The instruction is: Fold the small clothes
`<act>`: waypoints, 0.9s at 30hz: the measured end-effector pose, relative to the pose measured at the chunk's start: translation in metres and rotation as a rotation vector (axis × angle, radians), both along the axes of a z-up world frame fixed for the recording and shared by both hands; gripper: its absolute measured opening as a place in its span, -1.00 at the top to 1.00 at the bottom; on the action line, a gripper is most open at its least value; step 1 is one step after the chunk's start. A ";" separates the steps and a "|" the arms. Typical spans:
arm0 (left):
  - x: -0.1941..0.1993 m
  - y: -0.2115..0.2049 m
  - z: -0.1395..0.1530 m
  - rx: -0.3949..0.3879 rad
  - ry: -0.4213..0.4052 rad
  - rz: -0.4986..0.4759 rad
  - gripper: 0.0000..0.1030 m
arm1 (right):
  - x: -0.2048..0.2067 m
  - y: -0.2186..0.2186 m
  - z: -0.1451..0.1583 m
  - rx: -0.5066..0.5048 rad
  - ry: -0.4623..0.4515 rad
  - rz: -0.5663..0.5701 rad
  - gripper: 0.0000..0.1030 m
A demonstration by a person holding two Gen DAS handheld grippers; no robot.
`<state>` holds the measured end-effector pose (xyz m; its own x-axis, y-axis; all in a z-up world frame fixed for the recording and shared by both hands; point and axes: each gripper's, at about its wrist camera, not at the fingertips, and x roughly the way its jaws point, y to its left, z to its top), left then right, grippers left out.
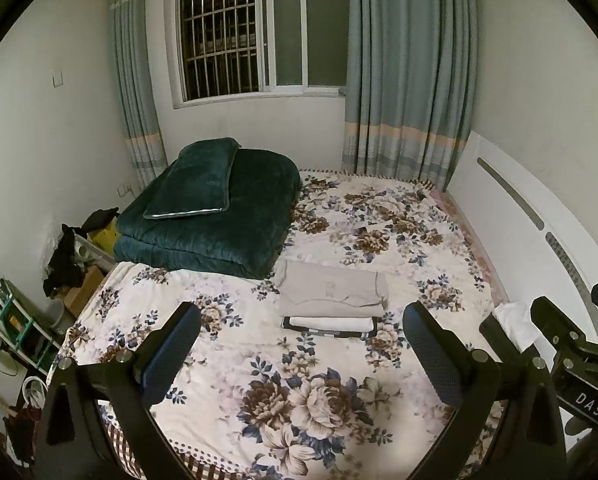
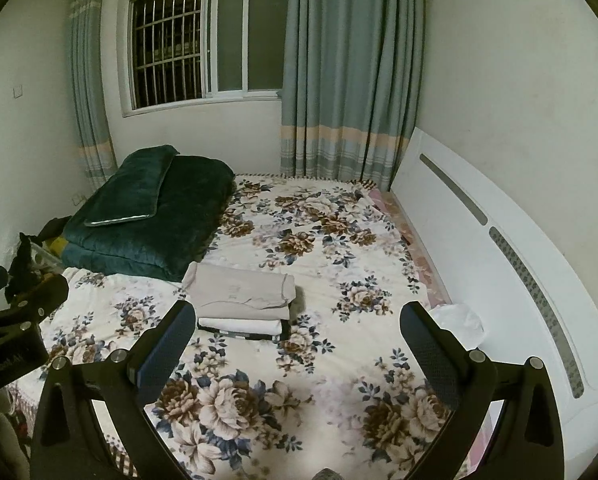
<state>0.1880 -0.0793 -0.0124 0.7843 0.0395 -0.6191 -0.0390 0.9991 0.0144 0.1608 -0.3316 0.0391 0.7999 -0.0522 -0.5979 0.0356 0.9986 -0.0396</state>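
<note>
A stack of folded small clothes lies on the floral bedspread [image 1: 283,376]: a beige garment [image 1: 331,290] on top, a white one [image 1: 329,323] under it, a black-and-white one at the bottom. The stack also shows in the right wrist view [image 2: 239,292]. A loose white cloth [image 1: 515,320] lies at the bed's right edge by the headboard, also in the right wrist view [image 2: 461,322]. My left gripper [image 1: 305,320] is open and empty, above the bed short of the stack. My right gripper [image 2: 299,320] is open and empty, to the right of the left one.
A folded dark green quilt with a pillow [image 1: 215,208] sits at the far left of the bed. A white headboard [image 2: 499,248] runs along the right side. Curtains and a window are behind. Clutter, a shelf and boxes [image 1: 15,320] stand left of the bed.
</note>
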 end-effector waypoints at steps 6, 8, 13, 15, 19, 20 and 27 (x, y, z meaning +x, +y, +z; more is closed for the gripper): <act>-0.003 -0.005 0.003 -0.002 -0.003 0.001 -1.00 | 0.000 0.000 -0.001 -0.001 -0.001 0.003 -1.00; -0.003 -0.003 0.001 0.000 -0.003 0.000 -1.00 | 0.000 0.000 -0.001 -0.001 -0.002 0.002 -1.00; -0.004 -0.003 0.002 -0.003 -0.004 0.001 -1.00 | 0.000 -0.001 -0.001 -0.001 -0.001 0.002 -1.00; -0.004 -0.004 0.002 0.000 -0.005 0.003 -1.00 | -0.003 0.002 -0.001 0.000 -0.001 0.003 -1.00; -0.004 -0.005 0.001 -0.001 -0.007 0.002 -1.00 | -0.004 0.004 -0.002 0.002 -0.001 0.002 -1.00; -0.005 -0.006 0.003 0.000 -0.007 0.002 -1.00 | -0.004 0.005 -0.002 0.001 -0.002 0.004 -1.00; -0.006 -0.007 0.004 -0.001 -0.010 0.003 -1.00 | -0.005 0.008 -0.004 0.000 -0.007 0.002 -1.00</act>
<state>0.1817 -0.0865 -0.0088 0.7902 0.0411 -0.6115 -0.0416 0.9990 0.0134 0.1558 -0.3240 0.0355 0.8040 -0.0504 -0.5924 0.0335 0.9987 -0.0395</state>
